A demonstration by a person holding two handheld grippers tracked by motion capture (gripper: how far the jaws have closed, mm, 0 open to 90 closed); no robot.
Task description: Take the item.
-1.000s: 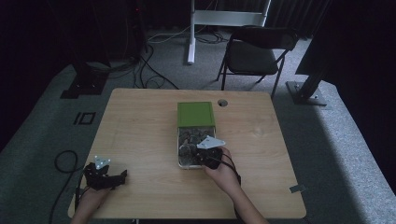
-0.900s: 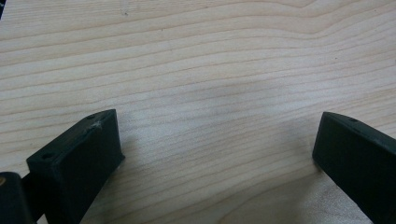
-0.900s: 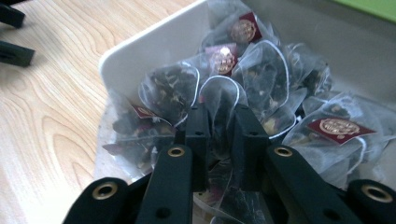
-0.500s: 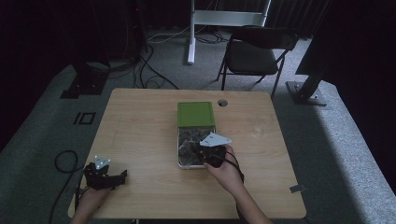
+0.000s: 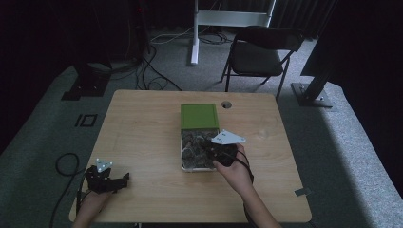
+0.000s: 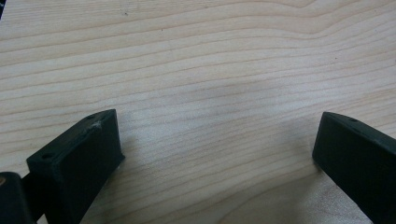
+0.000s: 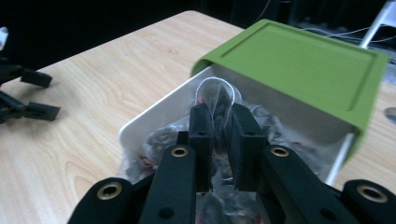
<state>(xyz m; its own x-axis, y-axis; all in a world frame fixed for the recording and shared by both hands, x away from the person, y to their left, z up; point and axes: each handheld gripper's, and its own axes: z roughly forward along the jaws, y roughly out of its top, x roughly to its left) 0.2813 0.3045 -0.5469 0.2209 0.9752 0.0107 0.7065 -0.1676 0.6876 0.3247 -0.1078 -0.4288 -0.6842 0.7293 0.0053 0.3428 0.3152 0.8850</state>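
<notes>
**Clear packet pinched over the open white box**

The small clear plastic packet with dark contents [image 7: 218,109] sits upright between your right gripper [image 7: 219,140]'s two black jaws, which are drawn narrow onto it, its rounded top standing out beyond the fingertips [image 7: 201,116]. You hold it over the white rectangular box [image 7: 140,122], just in front of the box's green slid-back lid [image 7: 299,60]; more crumpled clear packets [image 5: 192,145] fill the box under the jaws. In the high view your right gripper [image 5: 222,151] is at the box's right side, mid-table on the light wooden table [image 5: 142,123]. Your left gripper [image 5: 105,178] rests well apart at the near left corner, its jaws spread wide over bare wood
</notes>
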